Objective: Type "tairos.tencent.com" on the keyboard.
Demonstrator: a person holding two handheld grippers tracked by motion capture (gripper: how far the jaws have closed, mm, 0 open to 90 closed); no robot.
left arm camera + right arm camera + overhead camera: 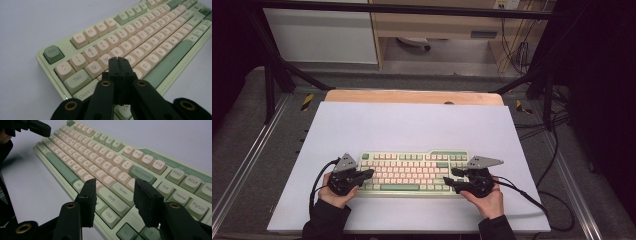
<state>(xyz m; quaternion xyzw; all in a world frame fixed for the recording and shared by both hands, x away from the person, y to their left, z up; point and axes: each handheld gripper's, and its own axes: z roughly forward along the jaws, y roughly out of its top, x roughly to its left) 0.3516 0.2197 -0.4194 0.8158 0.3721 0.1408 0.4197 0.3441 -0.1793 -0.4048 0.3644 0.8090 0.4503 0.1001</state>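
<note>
A pale green keyboard (pixel 412 172) with cream and green keys lies on the white sheet near the table's front. My left gripper (pixel 371 173) hovers over its left end, jaws pressed together with nothing between them. In the left gripper view the shut tips (pixel 119 60) point at the W and E keys of the keyboard (pixel 140 35). My right gripper (pixel 449 176) sits over the right end, jaws apart and empty. In the right gripper view that open gripper (pixel 113 187) straddles the Enter and Shift keys of the keyboard (pixel 100 155). The left gripper (pixel 32 126) shows top left there.
A white sheet (pixel 412 125) covers the wooden table (pixel 412 96). Black cables (pixel 532 197) trail from each gripper toward the front and right. Black frame bars and a wooden cabinet (pixel 437 25) stand beyond the table's far edge.
</note>
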